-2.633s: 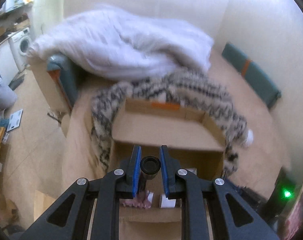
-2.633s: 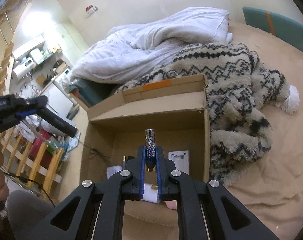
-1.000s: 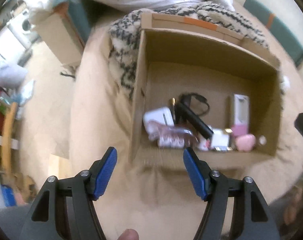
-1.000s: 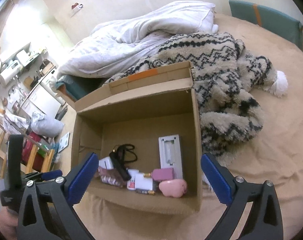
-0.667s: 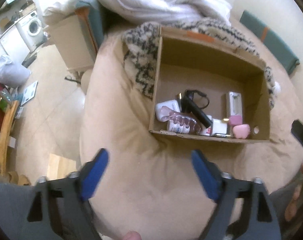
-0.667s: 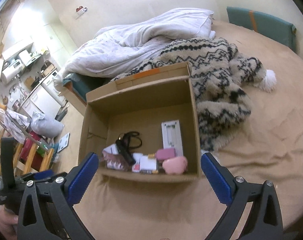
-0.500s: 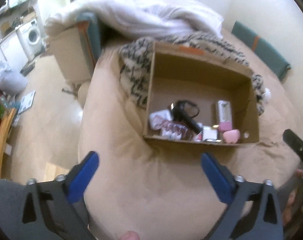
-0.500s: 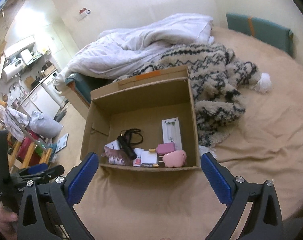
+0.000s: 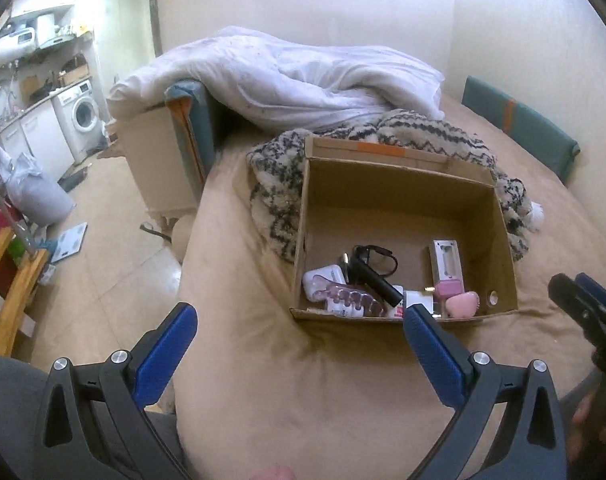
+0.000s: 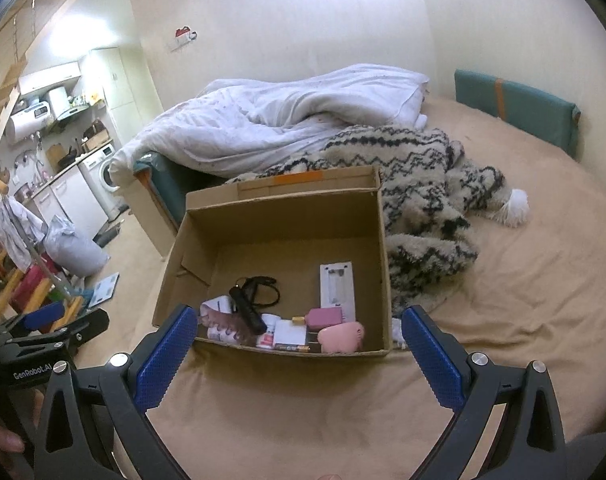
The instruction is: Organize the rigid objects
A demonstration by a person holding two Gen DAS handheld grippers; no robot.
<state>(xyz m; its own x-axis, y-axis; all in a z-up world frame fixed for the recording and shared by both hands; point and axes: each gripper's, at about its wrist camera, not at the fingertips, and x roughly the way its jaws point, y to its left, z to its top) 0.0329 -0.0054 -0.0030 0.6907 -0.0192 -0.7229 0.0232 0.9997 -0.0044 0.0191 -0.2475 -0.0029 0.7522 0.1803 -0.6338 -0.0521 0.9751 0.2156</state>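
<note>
An open cardboard box [image 9: 399, 184] [image 10: 287, 208] rests on a beige bed. Along its near wall lie several small things: a black flashlight with a strap [image 9: 373, 276] [image 10: 247, 309], a white device [image 9: 446, 258] [image 10: 337, 284], a pink heart-shaped case [image 9: 461, 304] [image 10: 340, 336], a pink block [image 10: 325, 317], a ridged pink piece [image 9: 349, 298] and a battery [image 10: 293, 347]. My left gripper [image 9: 299, 334] is open and empty, short of the box. My right gripper [image 10: 297, 334] is open and empty too, just in front of the box's near wall.
A patterned fuzzy blanket [image 10: 423, 184] wraps the box's far and right sides, with a white duvet [image 10: 287, 116] behind it. A teal cushion [image 10: 515, 108] leans on the wall. The bed's edge drops to the floor [image 9: 103, 232] at left, towards a washing machine [image 9: 83, 114].
Both grippers have pulled back and up from the box, so it looks smaller and farther. The left gripper's jaws have spread wider. The box's contents have not moved.
</note>
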